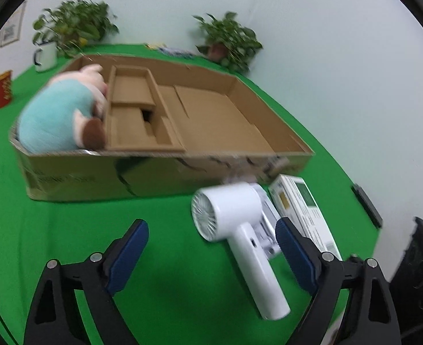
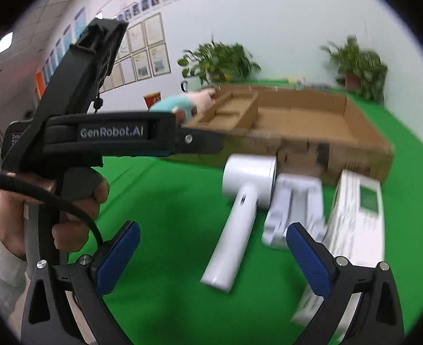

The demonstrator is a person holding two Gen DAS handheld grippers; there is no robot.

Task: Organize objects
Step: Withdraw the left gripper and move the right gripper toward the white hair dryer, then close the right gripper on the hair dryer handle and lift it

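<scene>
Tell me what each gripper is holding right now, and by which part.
Nothing is held. The left gripper and the right gripper are both open above the green cloth, and the white hair dryer lies untouched on it.

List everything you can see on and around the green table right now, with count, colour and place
cardboard box: one, brown, middle of the green table, open top
plush pig: one, pink and teal, left end of the box
hair dryer: one, white, on the table in front of the box
holder: one, white, right beside the dryer
white box: one, green panel, right of the holder
potted plants: two, green, far edge by the wall
mug: one, white, beside the left plant
red box: one, far left
left gripper: black, blue pads, open, empty
right gripper: same, open, empty
hand: holding the left gripper's handle
</scene>
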